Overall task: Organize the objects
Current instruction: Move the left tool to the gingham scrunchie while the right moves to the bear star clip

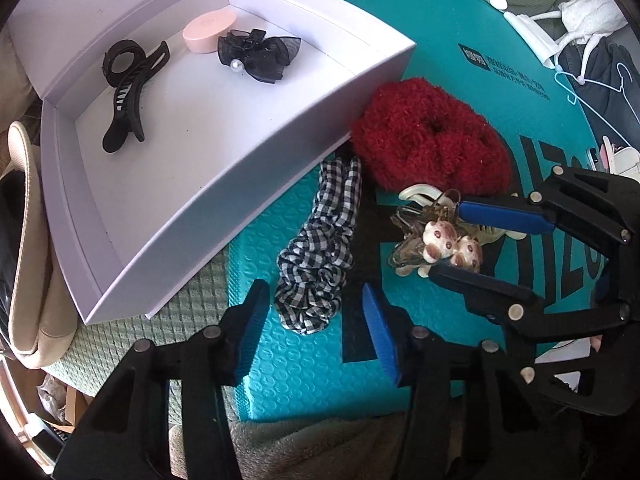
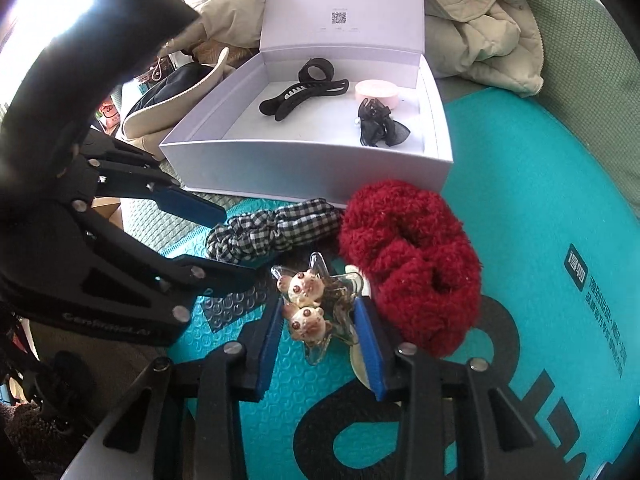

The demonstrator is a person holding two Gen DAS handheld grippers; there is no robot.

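A clear star-shaped hair clip with two cream animal faces (image 2: 308, 312) is pinched by the right gripper (image 2: 320, 350) on a teal bubble mailer (image 2: 280, 432). The left gripper (image 1: 312, 332) straddles, jaws unclenched, a black-and-white gingham scrunchie (image 1: 320, 256). Beyond – a fuzzy red scrunchie (image 2: 412, 256), then a white lidded box (image 2: 304, 164) bearing a QR code.

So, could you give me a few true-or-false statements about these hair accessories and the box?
1. The black claw clip lies inside the white box. True.
2. The red fluffy scrunchie is in the box. False: it lies on the teal mat, outside the box.
3. The right gripper has the clear star-shaped clip with two bear figures between its fingers. True.
4. The checkered scrunchie hangs from the left gripper. False: it lies on the mat.
5. The box lid is closed. False: it stands open.
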